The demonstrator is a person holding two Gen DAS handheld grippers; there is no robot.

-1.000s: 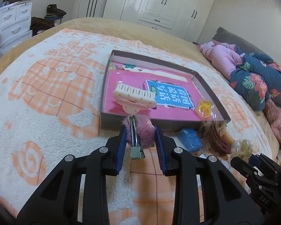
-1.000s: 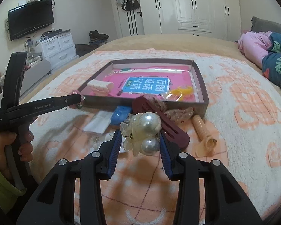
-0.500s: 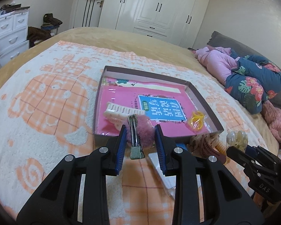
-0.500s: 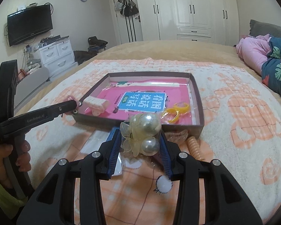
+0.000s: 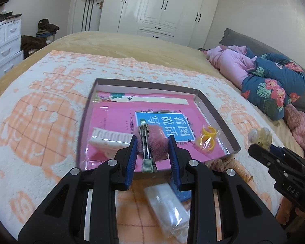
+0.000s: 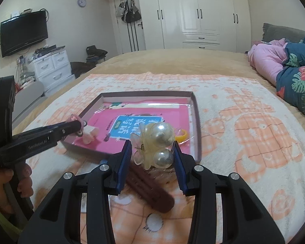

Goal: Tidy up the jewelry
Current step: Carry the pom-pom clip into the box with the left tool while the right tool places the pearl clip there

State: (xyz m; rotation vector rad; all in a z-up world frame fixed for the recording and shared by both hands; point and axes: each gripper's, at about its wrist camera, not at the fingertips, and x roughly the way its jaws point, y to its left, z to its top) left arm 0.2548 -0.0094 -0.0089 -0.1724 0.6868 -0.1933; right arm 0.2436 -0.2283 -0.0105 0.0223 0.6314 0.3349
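Left gripper: its blue fingers are pressing in on a fuzzy pink hair clip, metal bar facing the camera — it is hanging over the near edge of the tray.
Right gripper: its fingers are clamping a pearl claw clip, two large pearls on translucent petals, held above the blanket just short of the tray's near wall.
Tray: a shallow brown box lying on the orange-and-white blanket, lined with a pink printed sheet.
Inside the tray: a cream claw clip is sitting near the left front corner — yellow rings at the right front.
Outside the tray: a maroon hair clip is lying under the right gripper.
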